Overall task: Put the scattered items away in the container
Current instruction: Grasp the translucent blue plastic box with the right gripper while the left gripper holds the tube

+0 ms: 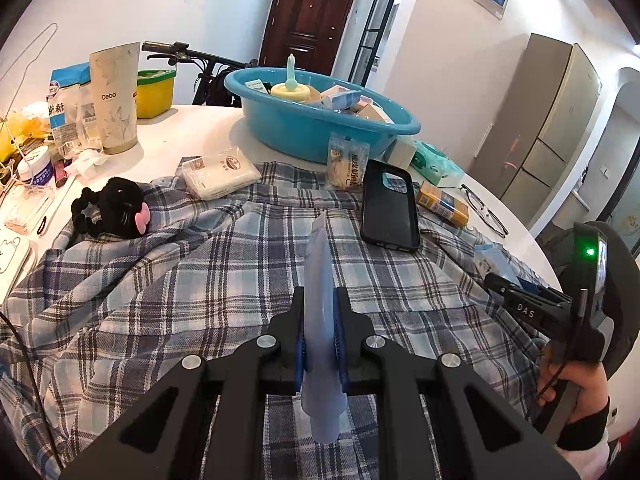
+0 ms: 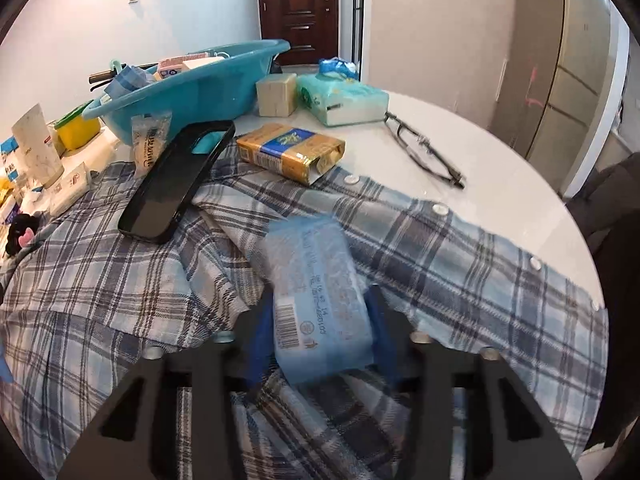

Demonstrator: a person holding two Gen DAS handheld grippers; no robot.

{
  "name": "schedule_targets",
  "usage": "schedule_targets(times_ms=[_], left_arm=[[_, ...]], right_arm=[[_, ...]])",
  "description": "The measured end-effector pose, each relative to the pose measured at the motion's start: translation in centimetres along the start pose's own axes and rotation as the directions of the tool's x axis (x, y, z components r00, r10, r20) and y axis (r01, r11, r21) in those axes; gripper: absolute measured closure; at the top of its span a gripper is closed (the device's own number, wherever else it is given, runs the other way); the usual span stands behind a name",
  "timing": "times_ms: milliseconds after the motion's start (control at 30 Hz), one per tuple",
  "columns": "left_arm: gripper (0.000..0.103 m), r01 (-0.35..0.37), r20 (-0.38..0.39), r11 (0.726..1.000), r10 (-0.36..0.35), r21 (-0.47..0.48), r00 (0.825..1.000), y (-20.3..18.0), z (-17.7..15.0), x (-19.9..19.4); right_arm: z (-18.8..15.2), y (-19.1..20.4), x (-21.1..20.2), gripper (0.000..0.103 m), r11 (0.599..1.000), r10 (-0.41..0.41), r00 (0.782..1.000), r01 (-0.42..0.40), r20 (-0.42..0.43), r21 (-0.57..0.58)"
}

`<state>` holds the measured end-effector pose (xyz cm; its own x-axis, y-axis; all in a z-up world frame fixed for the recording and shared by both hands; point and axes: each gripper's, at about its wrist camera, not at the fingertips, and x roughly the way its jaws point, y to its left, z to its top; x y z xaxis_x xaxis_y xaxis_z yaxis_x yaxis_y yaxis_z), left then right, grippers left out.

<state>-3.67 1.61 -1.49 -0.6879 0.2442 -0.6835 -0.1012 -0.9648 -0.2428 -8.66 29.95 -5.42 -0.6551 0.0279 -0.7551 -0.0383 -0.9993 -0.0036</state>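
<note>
My left gripper [image 1: 320,312] is shut on a thin pale blue packet [image 1: 318,276], held edge-on above the plaid shirt [image 1: 180,292]. My right gripper [image 2: 320,312] is shut on a light blue tissue pack [image 2: 316,284] with a barcode, just above the shirt [image 2: 460,260]. The blue basin [image 1: 320,128] stands at the back of the table with several boxes and a yellow-green bottle inside; it also shows in the right wrist view [image 2: 192,88]. The right gripper body shows at the right of the left wrist view [image 1: 560,304].
On the shirt lie a black phone case [image 1: 390,204], a white tissue pack [image 1: 220,176] and a black plush toy [image 1: 116,208]. A yellow pack [image 2: 290,152], green wipes [image 2: 344,98], glasses [image 2: 424,150], a beige block [image 2: 276,94] and a snack sachet [image 2: 148,144] lie near the basin.
</note>
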Motion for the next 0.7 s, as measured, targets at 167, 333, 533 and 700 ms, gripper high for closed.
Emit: schedule_targets(times_ms=[167,333,533,700], left_arm=[[0.089,-0.006,0.006,1.000,0.006,0.002,1.000,0.1,0.0,-0.1],[0.089,-0.007,0.011,1.000,0.007,0.002,1.000,0.2,0.0,-0.3],[0.089,-0.016,0.021,1.000,0.016,-0.005,1.000,0.6,0.1,-0.8],[0.089,-0.028,0.031,0.999,0.029,-0.015,0.999,1.3,0.3,-1.0]], right_arm=[[-0.2,-0.3,-1.4,0.065,0.999,0.036,0.998,-0.037,0.046,0.022],[0.0,1.2,-4.3,0.065,1.000,0.013,0.991,-0.010,0.131,-0.023],[0.9,1.9,-5.8,0.065,0.997,-0.071,0.975,0.077,0.212,-0.022],[1.5,0.5,-5.6,0.065,0.987,-0.159,0.963,0.160,0.215,0.010]])
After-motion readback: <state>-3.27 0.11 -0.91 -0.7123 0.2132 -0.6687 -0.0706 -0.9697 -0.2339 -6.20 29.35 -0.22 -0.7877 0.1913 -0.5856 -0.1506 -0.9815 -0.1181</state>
